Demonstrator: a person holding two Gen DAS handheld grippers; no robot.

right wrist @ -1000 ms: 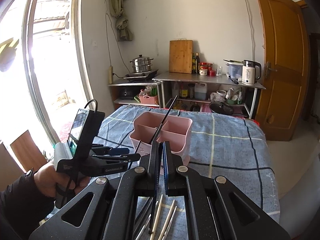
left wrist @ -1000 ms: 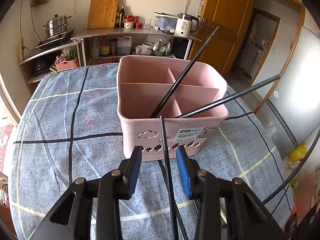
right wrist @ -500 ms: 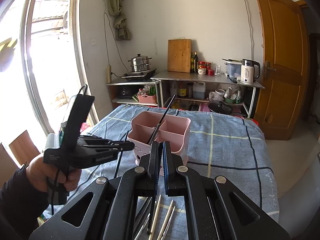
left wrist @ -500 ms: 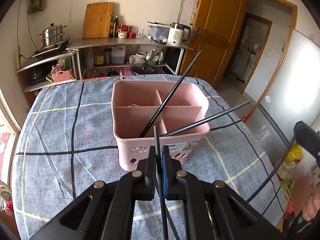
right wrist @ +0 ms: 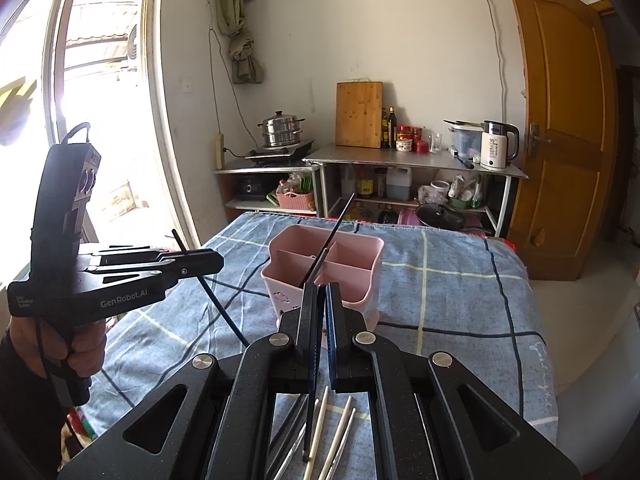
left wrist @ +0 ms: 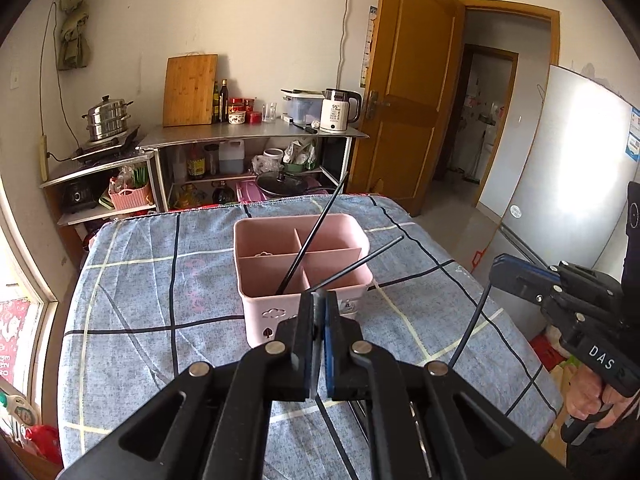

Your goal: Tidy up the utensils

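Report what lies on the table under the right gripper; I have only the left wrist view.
Observer: Several pale chopsticks lie on the tablecloth just beneath the right gripper.
Operator: Check whether that gripper is closed on anything.
Observer: It is shut on a black chopstick, whose lower end hangs over the pale ones.
Operator: Describe how my own stick sits.
Observer: The left gripper is shut across a thin dark stick; a short end sticks up and the long end slants down toward the tablecloth.
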